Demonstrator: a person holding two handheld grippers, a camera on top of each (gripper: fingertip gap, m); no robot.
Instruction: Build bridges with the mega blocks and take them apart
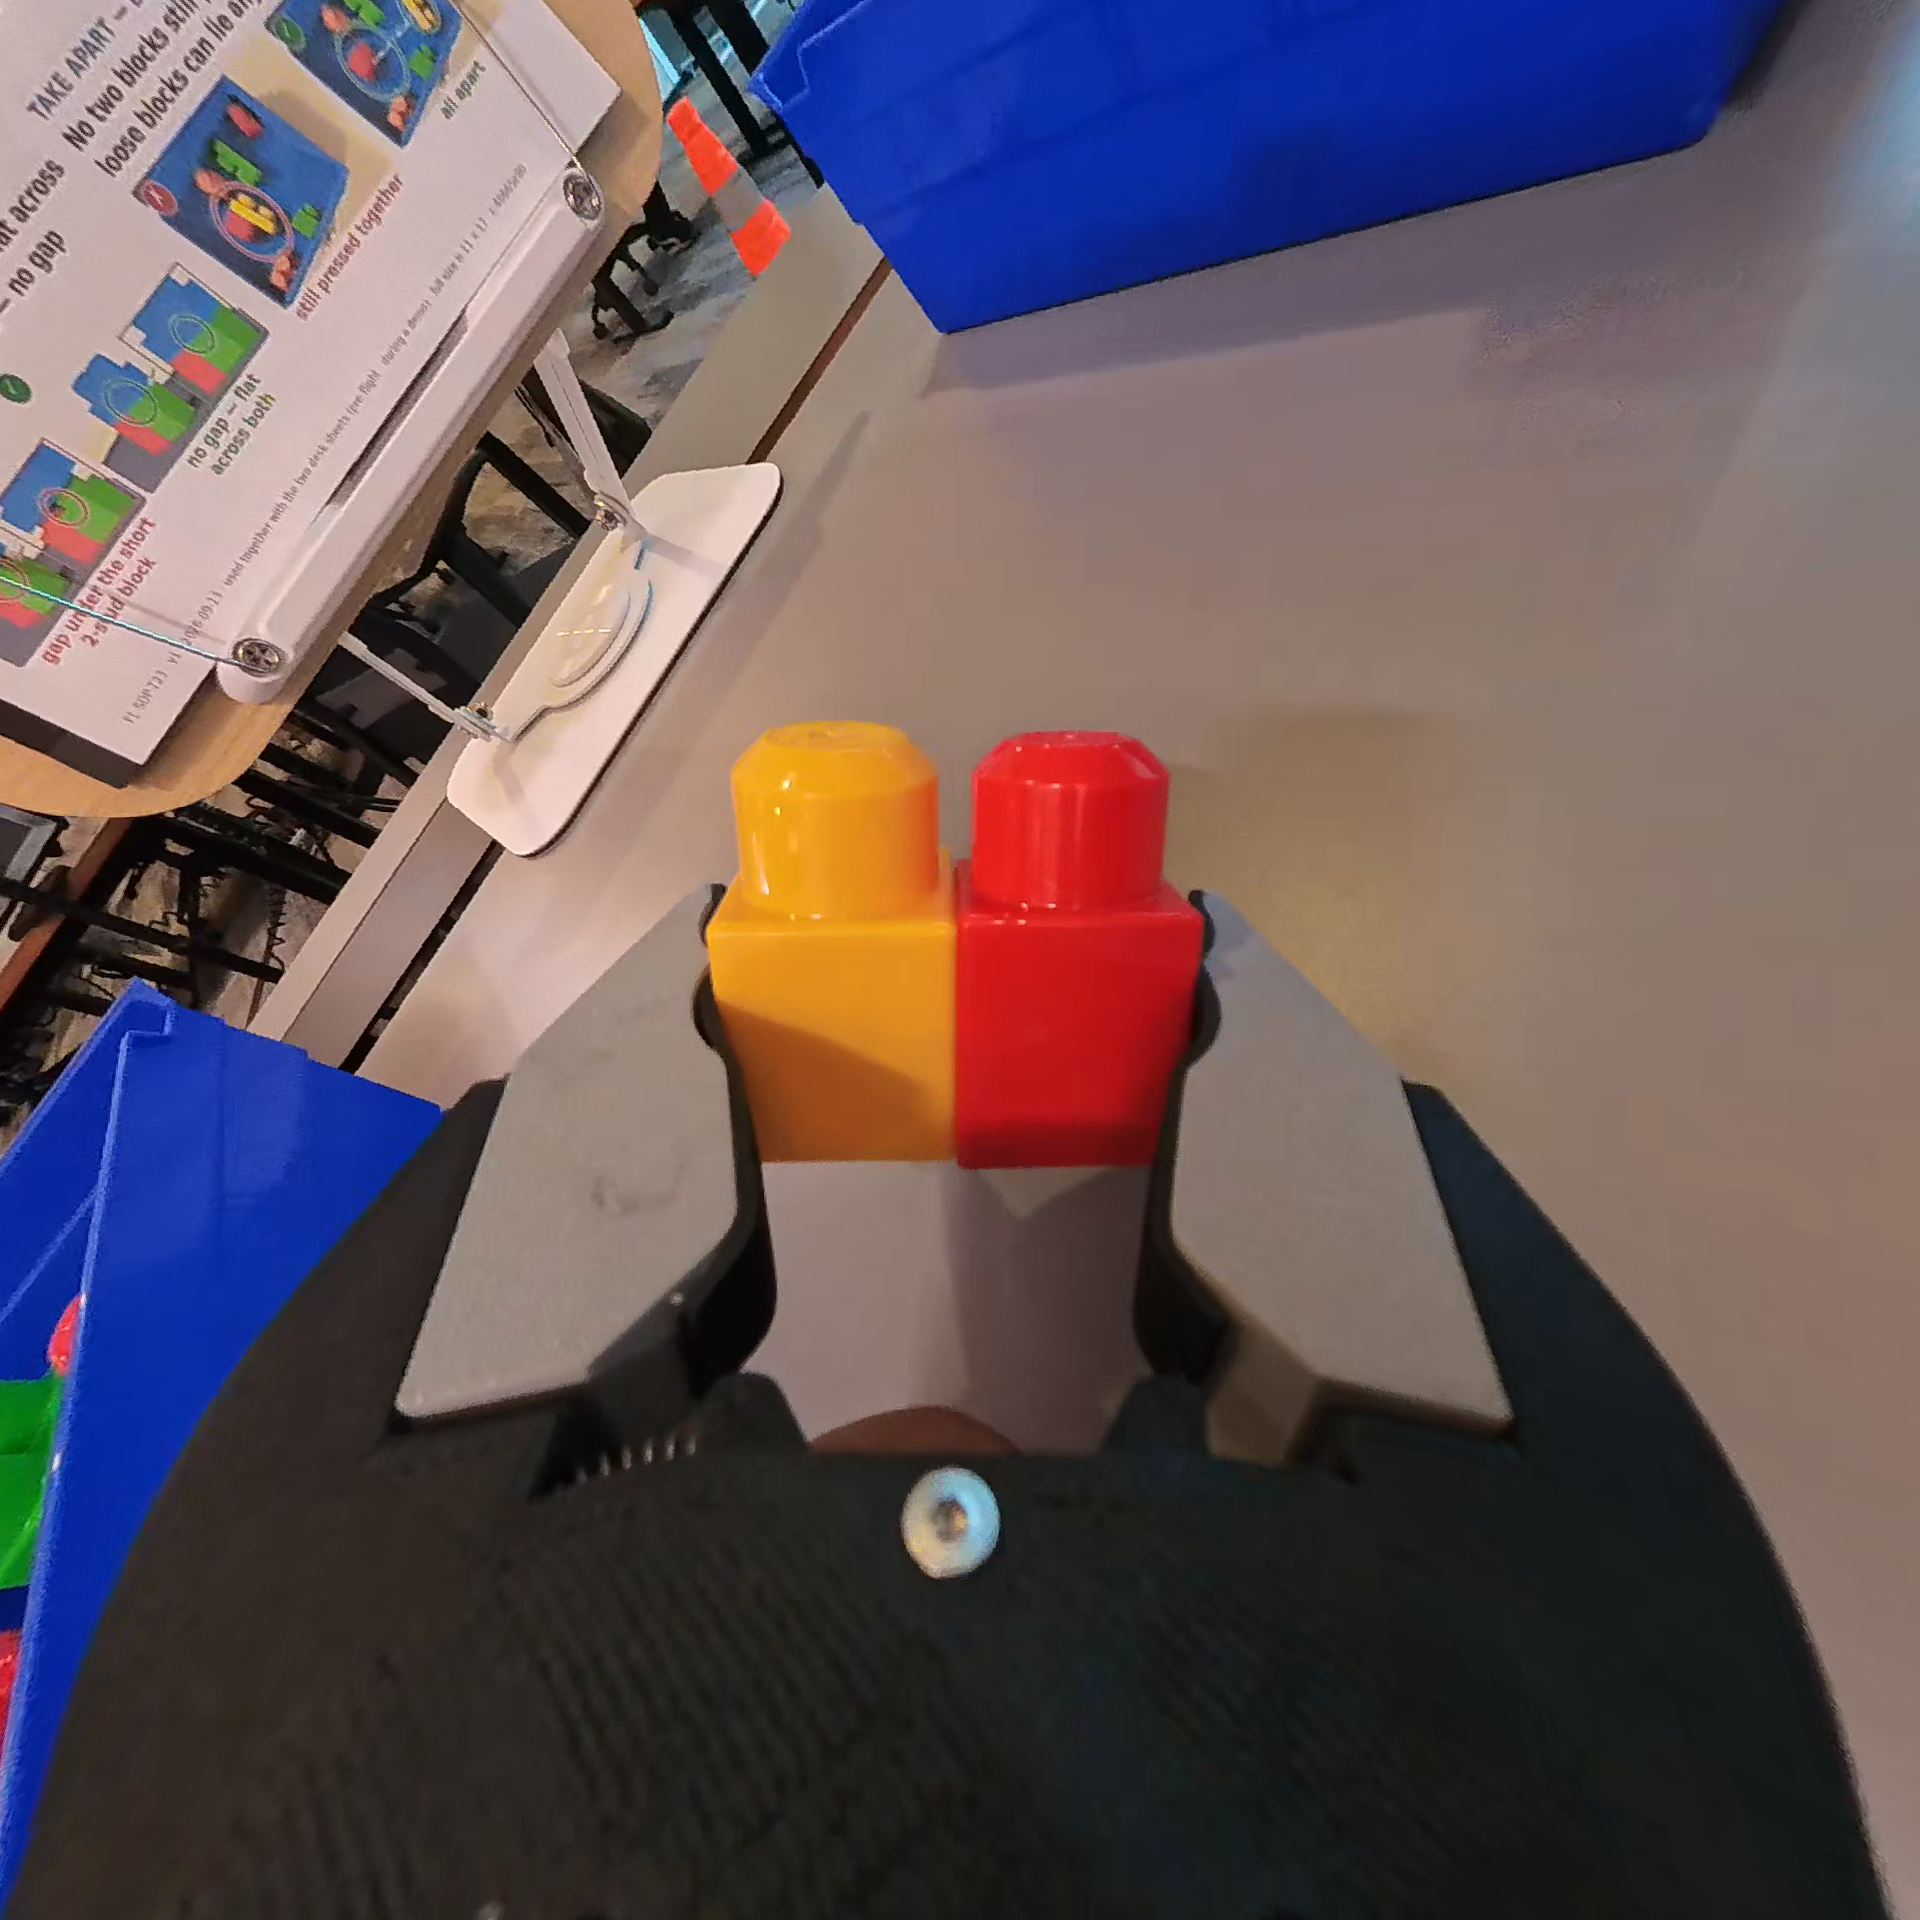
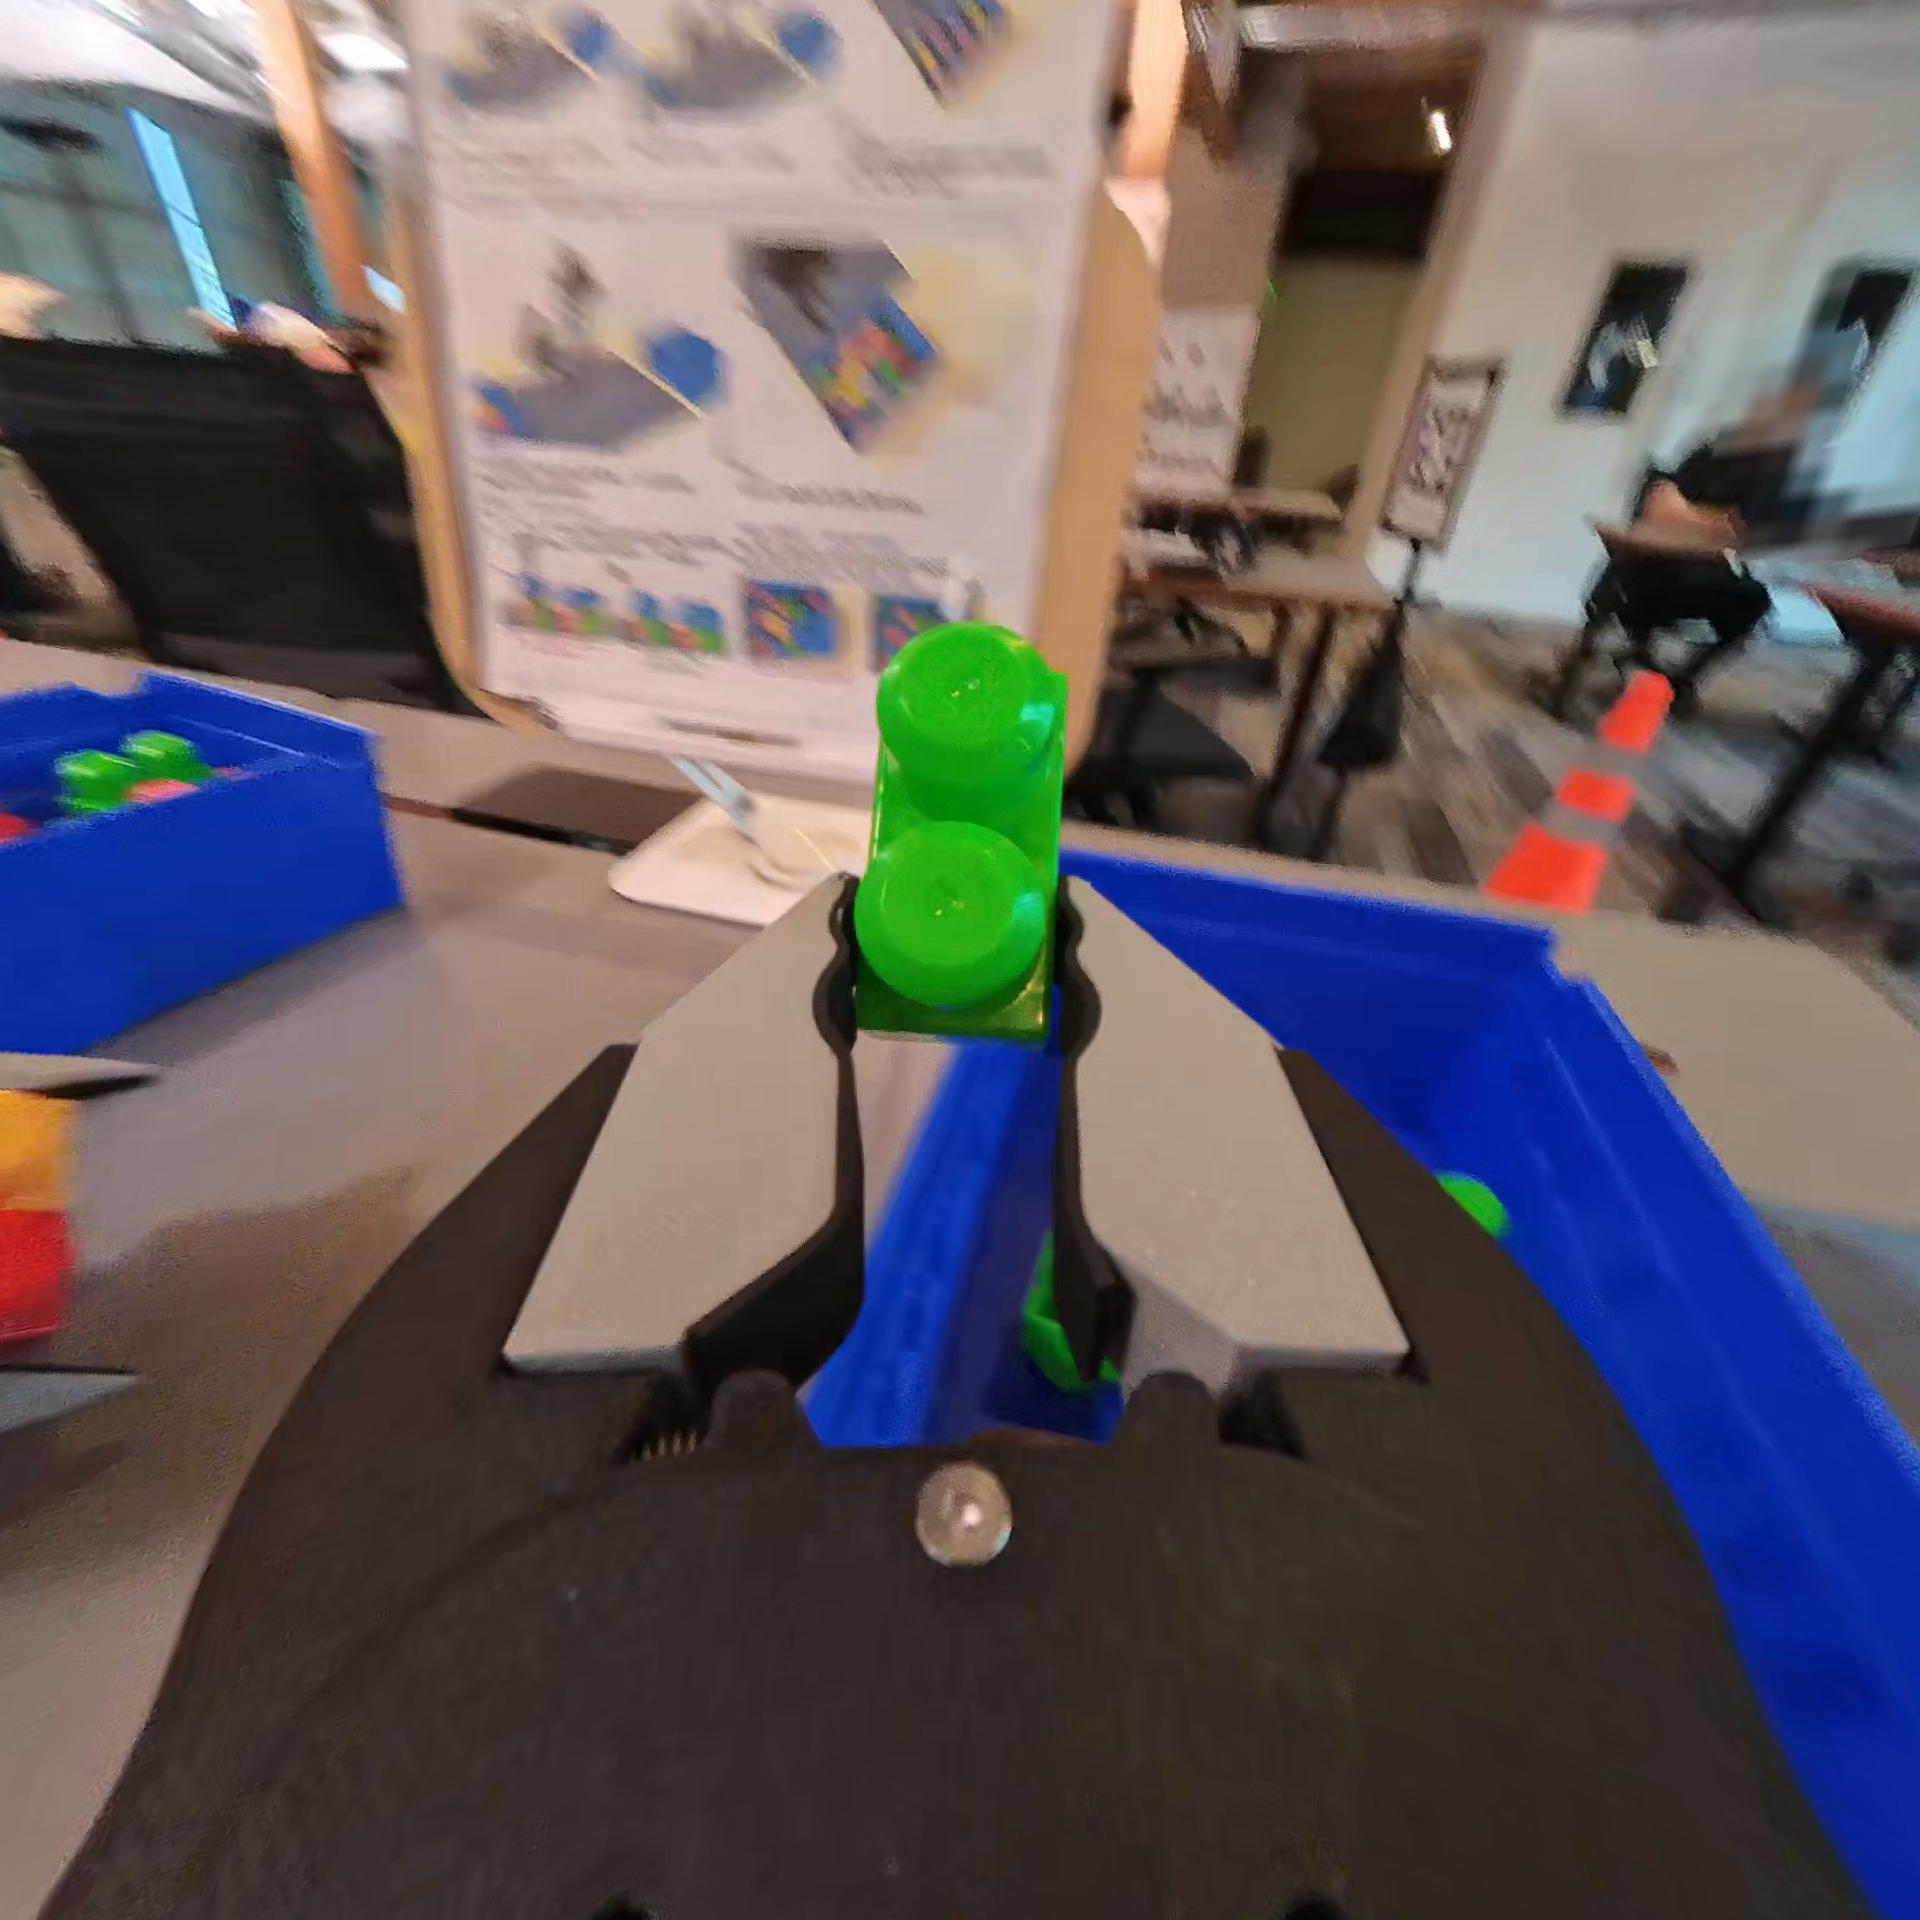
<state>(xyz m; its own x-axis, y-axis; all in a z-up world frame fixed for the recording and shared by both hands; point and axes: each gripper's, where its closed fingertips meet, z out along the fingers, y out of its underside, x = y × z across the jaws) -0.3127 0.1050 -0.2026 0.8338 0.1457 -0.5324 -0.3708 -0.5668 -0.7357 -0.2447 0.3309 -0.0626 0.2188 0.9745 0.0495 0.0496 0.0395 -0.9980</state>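
Observation:
In the left wrist view my left gripper is shut on two one-stud blocks side by side, a yellow block on the left and a red block on the right, studs pointing away from me, over the grey table. In the right wrist view my right gripper is shut on a green two-stud block, studs facing the camera, held above a blue bin. The yellow and red blocks show blurred at the left edge.
A second blue bin with several loose blocks stands at the left; it also shows in the left wrist view. An instruction sheet on a white stand stands at the table's far edge. Green blocks lie in the right bin. The tips of one gripper are about 25 cm away from the tips of the other.

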